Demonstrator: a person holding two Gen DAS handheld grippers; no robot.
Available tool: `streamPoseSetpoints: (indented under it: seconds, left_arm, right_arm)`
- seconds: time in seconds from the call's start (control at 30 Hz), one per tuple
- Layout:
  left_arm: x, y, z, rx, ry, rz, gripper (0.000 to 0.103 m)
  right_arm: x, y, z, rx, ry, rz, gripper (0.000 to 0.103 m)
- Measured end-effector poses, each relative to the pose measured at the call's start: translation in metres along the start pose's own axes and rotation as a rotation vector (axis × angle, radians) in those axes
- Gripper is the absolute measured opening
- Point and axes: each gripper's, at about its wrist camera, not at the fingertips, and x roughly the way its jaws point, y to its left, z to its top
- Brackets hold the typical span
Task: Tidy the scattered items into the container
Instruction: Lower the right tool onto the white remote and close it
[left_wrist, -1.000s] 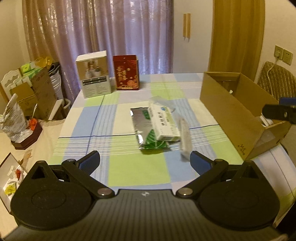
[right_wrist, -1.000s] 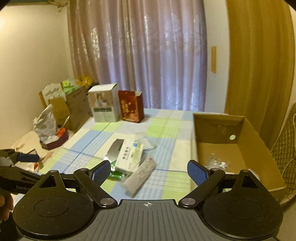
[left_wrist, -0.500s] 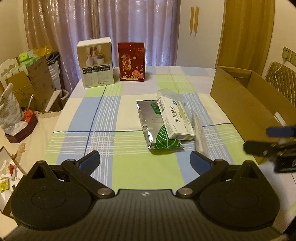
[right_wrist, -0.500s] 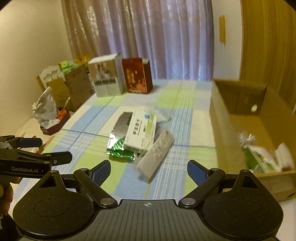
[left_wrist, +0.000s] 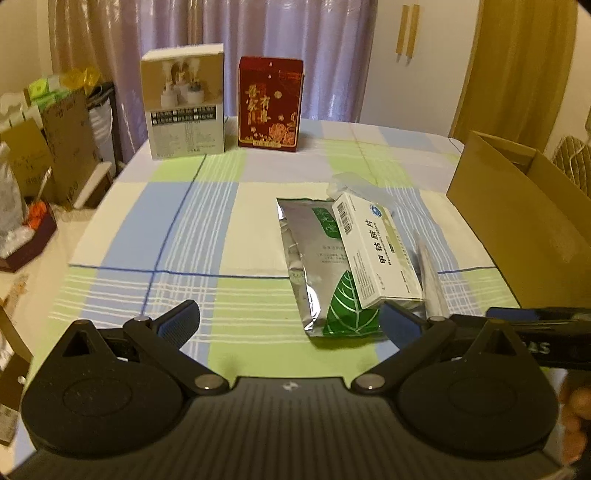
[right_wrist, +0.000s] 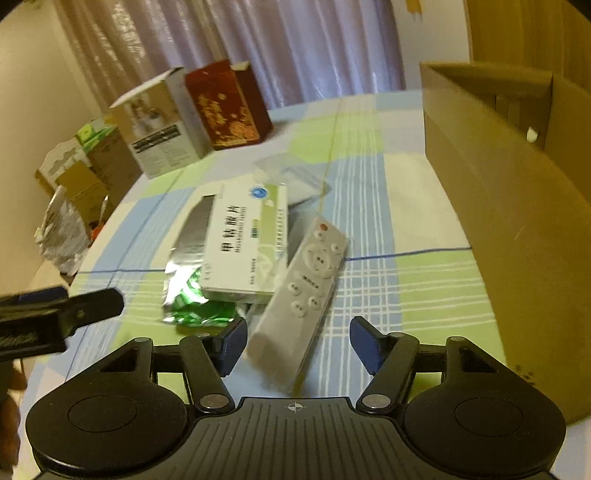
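Note:
A white medicine box (right_wrist: 245, 236) (left_wrist: 376, 251) lies on top of a silver and green foil pouch (left_wrist: 321, 269) (right_wrist: 192, 291) in the middle of the checked tablecloth. A grey remote (right_wrist: 299, 299) (left_wrist: 430, 280) in clear wrap rests against the box's right side. A clear plastic bag (right_wrist: 291, 173) lies just behind them. My right gripper (right_wrist: 297, 341) is open, low over the table, its fingers either side of the remote's near end. My left gripper (left_wrist: 290, 326) is open and empty, left of the pouch. The cardboard box (right_wrist: 517, 206) (left_wrist: 517, 210) stands at the right.
A white product box (left_wrist: 184, 107) and a red gift box (left_wrist: 269, 105) stand upright at the table's far end before a curtain. Boxes and bags (left_wrist: 44, 147) crowd the floor on the left. The left gripper's finger (right_wrist: 74, 310) shows at the right wrist view's left edge.
My right gripper has dropped and moved forward, from above the cardboard box to the remote's near end. My left gripper has moved forward and lower towards the pouch.

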Motion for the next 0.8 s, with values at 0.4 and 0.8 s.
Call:
streamPoseSetpoints:
  seconds: [0.4,0.8]
  left_arm:
    - [0.013,-0.009,0.002,0.026,0.008,-0.009,0.102]
    - [0.017,-0.019,0.003,0.066,0.018,-0.021,0.102]
  right_arm:
    - [0.027,0.004,0.002,0.052,0.024,-0.045,0.069]
    - [0.015,0.003,-0.019,-0.215,0.087,-0.161,0.048]
